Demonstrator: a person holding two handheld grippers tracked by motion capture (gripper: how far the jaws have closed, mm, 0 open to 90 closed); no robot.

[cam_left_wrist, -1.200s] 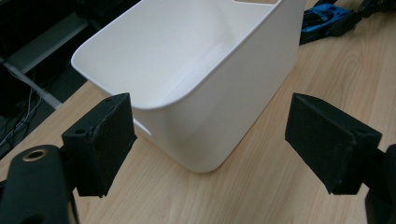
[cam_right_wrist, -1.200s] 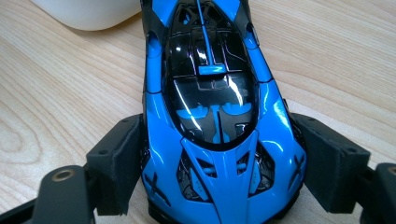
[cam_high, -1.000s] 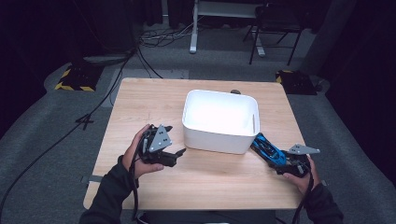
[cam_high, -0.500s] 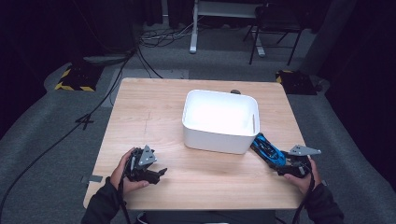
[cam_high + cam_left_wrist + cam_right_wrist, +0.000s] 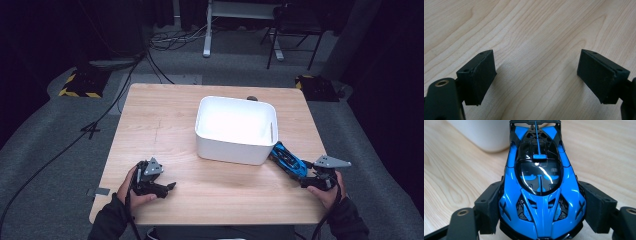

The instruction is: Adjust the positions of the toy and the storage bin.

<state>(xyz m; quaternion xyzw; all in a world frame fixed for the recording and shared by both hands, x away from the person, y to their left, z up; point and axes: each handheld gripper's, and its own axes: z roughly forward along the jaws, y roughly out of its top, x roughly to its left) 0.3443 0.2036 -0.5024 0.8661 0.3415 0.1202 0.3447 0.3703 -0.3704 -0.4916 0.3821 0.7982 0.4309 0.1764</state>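
A blue and black toy car [image 5: 287,159] lies on the wooden table [image 5: 165,130] just off the near right corner of a white bin [image 5: 235,129]. My right gripper [image 5: 306,176] is shut on the toy car [image 5: 540,187], its two black pads pressed against the car's sides near the front, the car's tail pointing at the bin [image 5: 486,135]. My left gripper [image 5: 167,187] rests near the table's front left, held in a hand. Its jaws stand wide apart over bare wood [image 5: 536,37] with nothing between them; the left gripper [image 5: 536,75] is open.
The white bin sits at the middle of the table, slightly right, and looks empty inside. A small dark object [image 5: 252,98] lies behind it at the far edge. Beyond the table are cables [image 5: 165,42], a desk frame [image 5: 207,30] and a chair [image 5: 295,30] on grey floor.
My left gripper has drawn back from beside the bin toward the front left of the table. The right gripper with the car has stayed put.
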